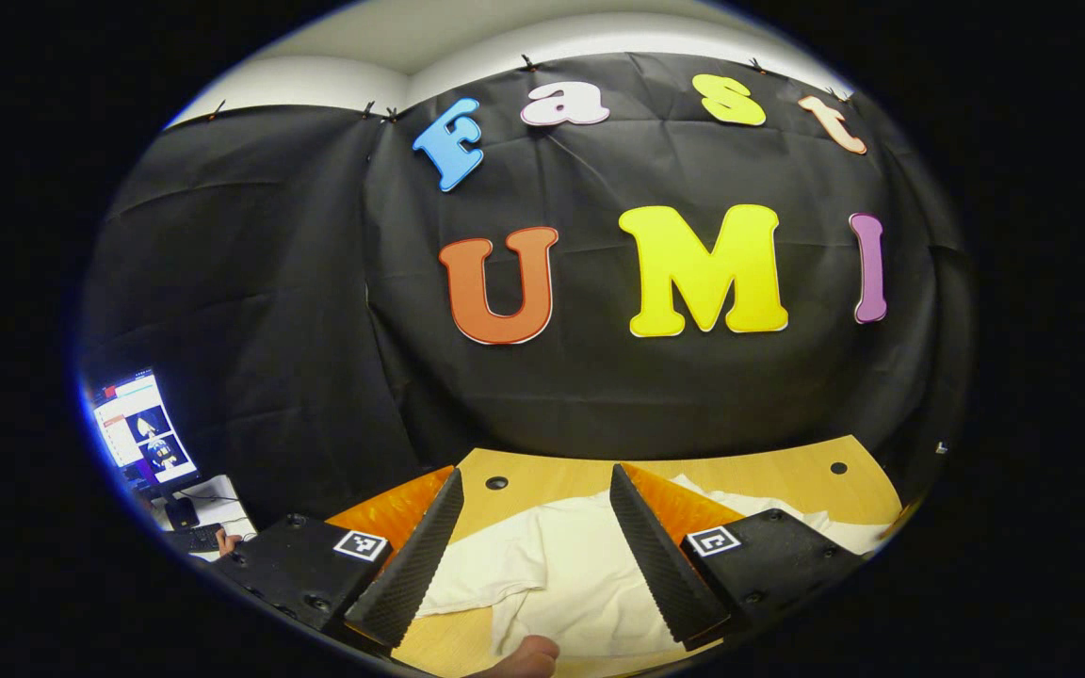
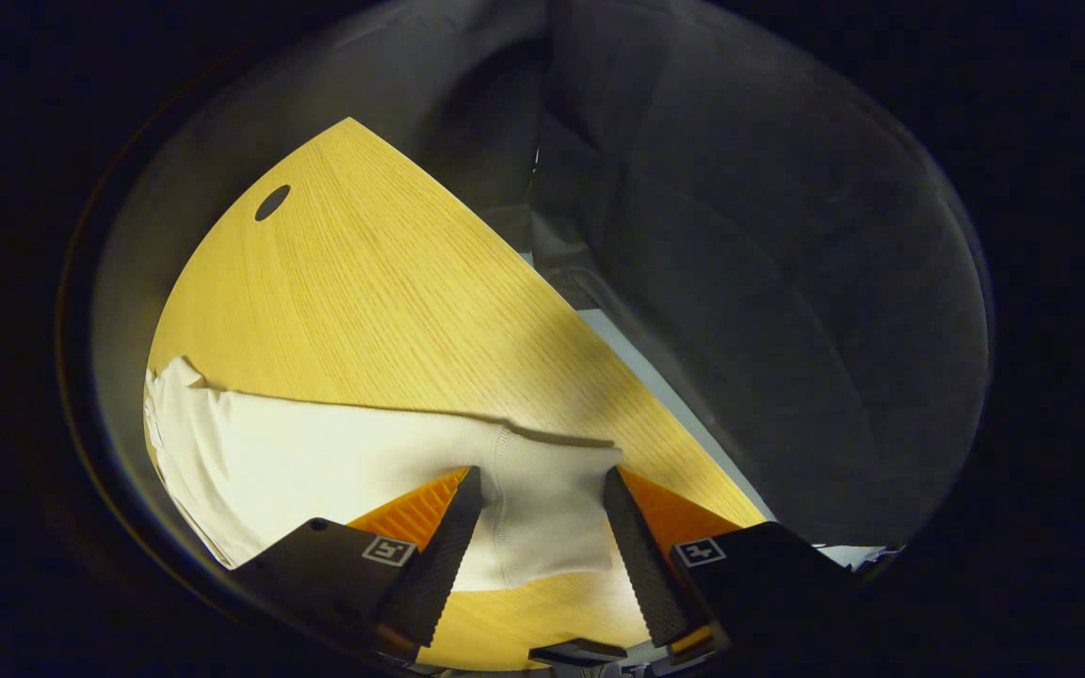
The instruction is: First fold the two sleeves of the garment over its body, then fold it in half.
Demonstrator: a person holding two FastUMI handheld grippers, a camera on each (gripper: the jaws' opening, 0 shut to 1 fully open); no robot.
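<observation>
At six o'clock in the left gripper view, the left gripper [image 1: 535, 546] is hanging wide open above the wooden table [image 1: 769, 476], its two fingers spread apart and holding nothing. Between and beyond them the white garment [image 1: 573, 565] is lying rumpled on the tabletop, spreading toward four o'clock behind the finger on that side. A fingertip [image 1: 526, 654] of the person is peeking in at the very bottom edge, just in front of the cloth. Toward eight o'clock a lit monitor [image 1: 139, 433] is glowing, with a keyboard [image 1: 192, 539] below it. The black cloth wall [image 1: 251, 282] is rising behind the table.

Low at six o'clock in the right gripper view, the right gripper [image 2: 542, 532] is also standing wide open, gripping nothing. One garment sleeve [image 2: 354, 461] is stretching from nine o'clock across the table [image 2: 364, 282], and its ribbed cuff [image 2: 552, 499] is lying flat between the spread fingers, whether touching them I cannot tell. A dark hole [image 2: 272, 201] is showing in the tabletop at eleven o'clock.
</observation>
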